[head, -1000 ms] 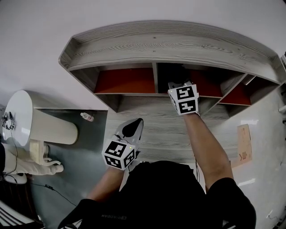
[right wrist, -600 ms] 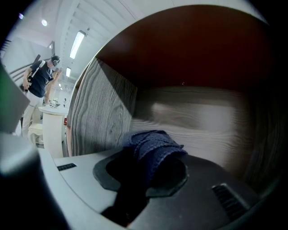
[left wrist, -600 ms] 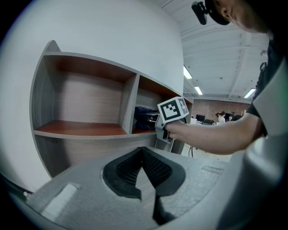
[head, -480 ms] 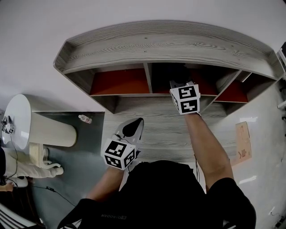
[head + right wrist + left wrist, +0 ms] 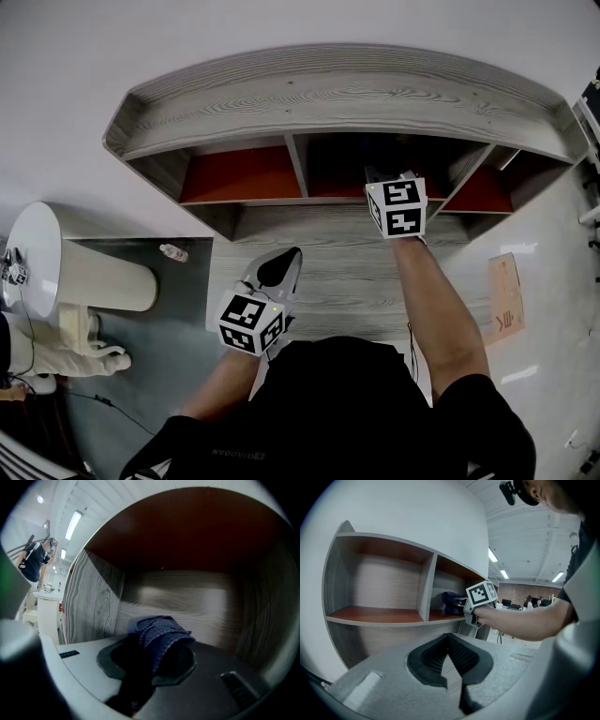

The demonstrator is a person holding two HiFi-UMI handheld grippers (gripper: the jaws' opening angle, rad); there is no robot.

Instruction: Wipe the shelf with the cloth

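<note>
1. Cloth (image 5: 161, 632), dark blue and bunched, is clamped in the right claw (image 5: 154, 656), which reaches into the shelf's (image 5: 328, 98) middle compartment, likely to wipe there.
2. Left claw (image 5: 449, 653) is closed on nothing and hangs near the person, probably to keep clear.

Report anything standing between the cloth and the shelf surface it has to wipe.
Nothing visible does. The right gripper holds the blue cloth inside the middle compartment of the shelf; nothing else shows in that compartment.
</note>
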